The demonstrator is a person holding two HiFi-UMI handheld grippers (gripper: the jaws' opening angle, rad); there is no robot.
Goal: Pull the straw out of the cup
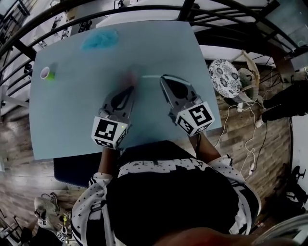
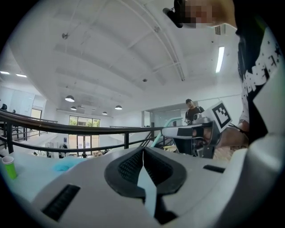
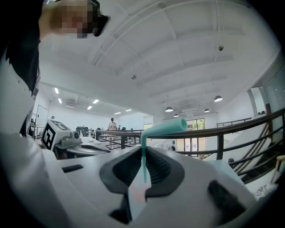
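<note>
A teal bendy straw (image 3: 164,128) stands upright between the jaws of my right gripper (image 3: 143,151), which is shut on it; its bent top points right. In the head view the straw (image 1: 150,76) lies as a pale line leftward from the right gripper (image 1: 162,77) over the blue table (image 1: 72,110). A blurred pinkish cup (image 1: 129,79) sits just past the tips of my left gripper (image 1: 131,89). The left gripper (image 2: 143,149) has its jaws together, and nothing shows between them. The straw (image 2: 167,122) is seen there beside the right gripper.
A small green cup (image 1: 47,73) stands near the table's far left edge, also in the left gripper view as the green cup (image 2: 9,167). A blue cloth (image 1: 100,38) lies at the far side. A black railing (image 1: 144,9) runs behind the table. A patterned stool (image 1: 224,78) stands at the right.
</note>
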